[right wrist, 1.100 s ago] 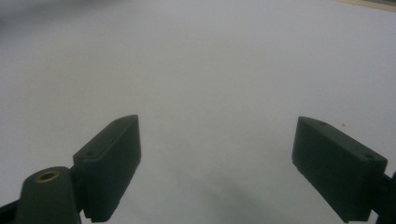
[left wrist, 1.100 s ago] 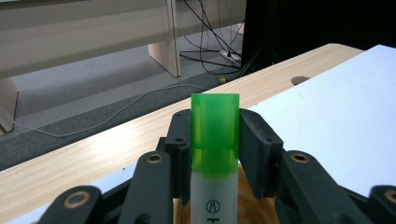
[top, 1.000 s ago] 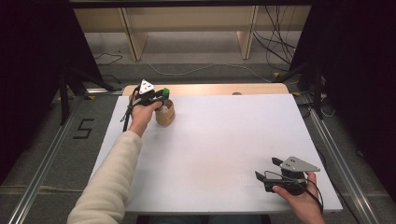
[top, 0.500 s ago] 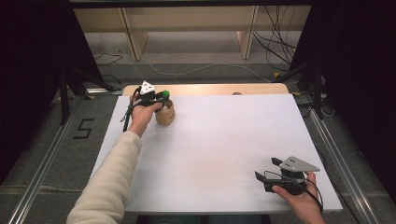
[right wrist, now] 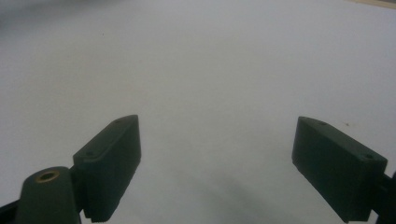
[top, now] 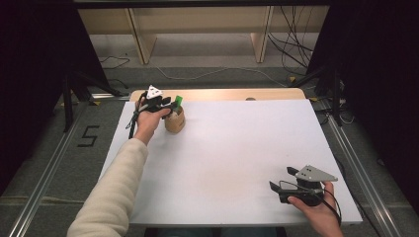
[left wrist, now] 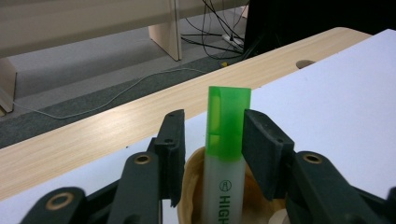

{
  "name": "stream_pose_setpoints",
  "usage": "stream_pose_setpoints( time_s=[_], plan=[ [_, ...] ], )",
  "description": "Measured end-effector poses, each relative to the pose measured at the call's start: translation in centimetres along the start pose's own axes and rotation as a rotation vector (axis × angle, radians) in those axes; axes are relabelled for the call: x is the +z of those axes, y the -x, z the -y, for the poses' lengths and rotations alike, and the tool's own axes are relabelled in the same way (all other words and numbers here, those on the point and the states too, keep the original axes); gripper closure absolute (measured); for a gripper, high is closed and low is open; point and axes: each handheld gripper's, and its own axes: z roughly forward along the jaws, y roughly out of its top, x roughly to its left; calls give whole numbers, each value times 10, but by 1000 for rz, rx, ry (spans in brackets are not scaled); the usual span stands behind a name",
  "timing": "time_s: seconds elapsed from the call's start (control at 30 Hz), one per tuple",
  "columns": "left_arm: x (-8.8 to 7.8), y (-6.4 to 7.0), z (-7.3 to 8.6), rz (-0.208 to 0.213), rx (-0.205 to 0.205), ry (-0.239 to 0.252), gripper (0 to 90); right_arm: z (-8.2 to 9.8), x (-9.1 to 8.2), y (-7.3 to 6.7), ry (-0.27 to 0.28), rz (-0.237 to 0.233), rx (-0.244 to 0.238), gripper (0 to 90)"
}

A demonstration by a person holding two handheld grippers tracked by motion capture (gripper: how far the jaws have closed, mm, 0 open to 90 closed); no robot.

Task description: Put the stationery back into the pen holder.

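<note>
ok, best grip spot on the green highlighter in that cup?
The green cap of the highlighter: it stands upright, clear of the wooden cup rim. Come from above, pads on the cap's flat sides. The left claw already straddles it, jaws just opened, a gap on the left side.

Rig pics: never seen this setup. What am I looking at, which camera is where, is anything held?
No robot here: a person holds a two-jaw hand tool in each hand. The high view looks down on a white table. The other two cameras ride on the tools and look along their black jaws.

The left gripper sits at the table's far left over a tan cup with a green-capped highlighter standing in it. Its jaws have just been opening: the highlighter stands between them with a gap on each side, so it is let go.

The right gripper rests near the front right, jaws wide open over bare table.
</note>
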Motion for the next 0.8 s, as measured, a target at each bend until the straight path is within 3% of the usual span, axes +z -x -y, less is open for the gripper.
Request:
stream_pose_setpoints(
  time_s=[0.23, 0.37, 0.8],
  plan=[
    [-10, -2, -5, -20, -26, 10, 499, 0, 0, 0, -5, 2, 5, 163],
    [-16, -3, -7, -23, -52, -5, 399, 0, 0, 0, -4, 2, 7, 163],
    [-44, 5, -14, -23, -32, -66, 250, 0, 1, 0, -6, 2, 6, 163]
  ],
)
